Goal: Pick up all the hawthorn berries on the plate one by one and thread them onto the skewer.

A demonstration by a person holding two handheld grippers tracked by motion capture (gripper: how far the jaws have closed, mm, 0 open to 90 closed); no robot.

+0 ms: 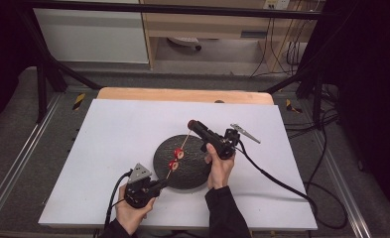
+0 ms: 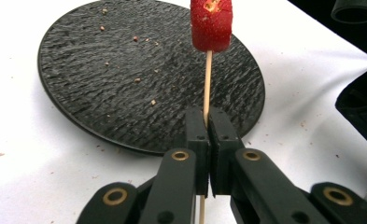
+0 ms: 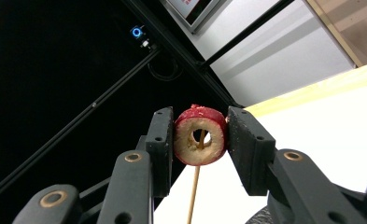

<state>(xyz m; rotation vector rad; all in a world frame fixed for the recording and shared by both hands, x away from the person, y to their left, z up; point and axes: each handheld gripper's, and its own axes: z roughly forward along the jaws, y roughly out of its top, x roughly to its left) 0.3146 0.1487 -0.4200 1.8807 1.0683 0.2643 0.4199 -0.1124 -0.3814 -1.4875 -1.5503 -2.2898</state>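
Nearest the person, the left gripper [image 1: 159, 185] has its fingers [image 2: 197, 135] pressed together on the lower end of a thin wooden skewer [image 2: 208, 79], which slants up and away over the round black textured plate [image 1: 165, 171] in the middle of the white tabletop [image 1: 118, 129]. Two red fruit slices [image 1: 176, 158] already sit on the stick above the plate, the lowest of them seen close in the left gripper view as a red piece [image 2: 211, 23] with pale flesh. Farther along, at the skewer's far tip, the right gripper [image 1: 192, 124] pinches a cored ring slice [image 3: 200, 135] by its red skin, one finger [image 3: 161, 140] on each side, and the stick's point shows through the ring's hole. The step in hand looks like threading this ring on: it will go best if the left grip holds the stick rigid and the right slides the slice straight down the skewer's line, hole centred on the tip, with only light squeeze so the soft ring does not crack or tilt. Crumbs speckle the plate and cloth. A sign at the top edge of the right gripper view is too cropped to read; no other writing is legible
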